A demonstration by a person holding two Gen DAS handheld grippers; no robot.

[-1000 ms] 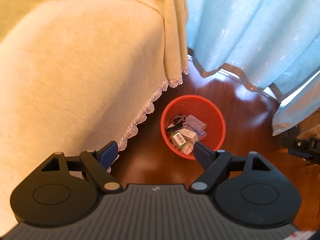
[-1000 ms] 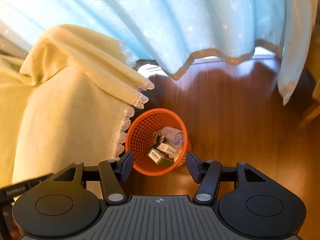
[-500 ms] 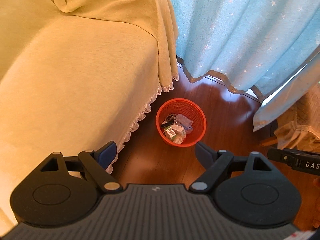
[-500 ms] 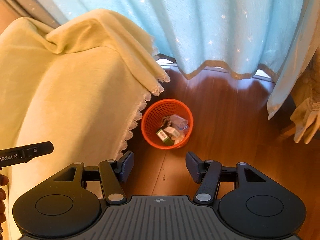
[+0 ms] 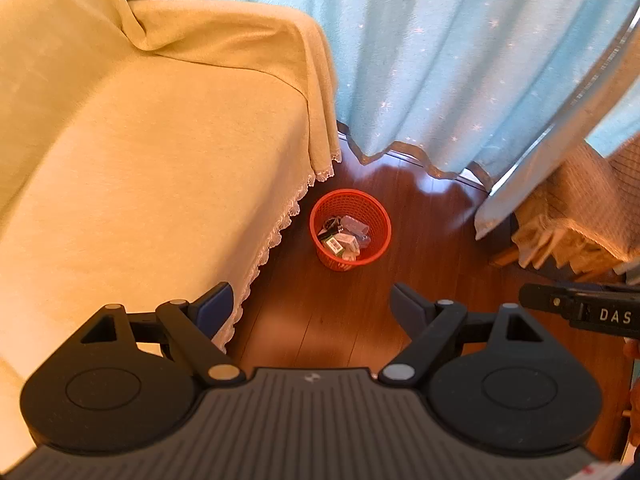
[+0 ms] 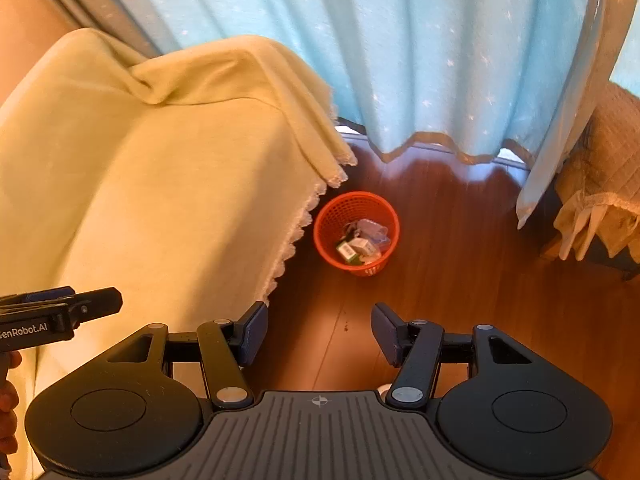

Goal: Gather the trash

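Far left: sofa [image 5: 140, 168] under a pale yellow cover [image 6: 160, 184], lace-edged hem hanging down to the wood floor [image 5: 320, 320]. Folded corner of cover draped over the armrest, next to the curtain.

Left gripper [image 5: 310, 304]: fingers spread wide, nothing between them, held high above the floor. Left fingertip over the lace hem, right fingertip over bare floor. Same gripper visible at the left edge of the right wrist view [image 6: 60, 312], hand [image 6: 8, 400] partly in frame below it.

Centre: orange mesh basket [image 5: 374, 246] upright on the floor, just beside the sofa hem, not touching it as far as visible. Trash [image 5: 344, 238] inside: small boxes, one green-labelled, plus clear wrapper; finer detail too small to tell. In right wrist view, basket [image 6: 332, 236] and trash [image 6: 362, 242] again ahead of the fingers, well apart from them.

Right gripper [image 6: 320, 332]: fingers spread, empty, over bare floor. Also seen at right edge of left wrist view [image 5: 580, 308], lettered "DAS".

Behind: light blue curtain [image 5: 460, 60] with small star pattern, brown-trimmed hem reaching the floor. Far right: beige quilted fabric [image 6: 600, 184] over furniture.
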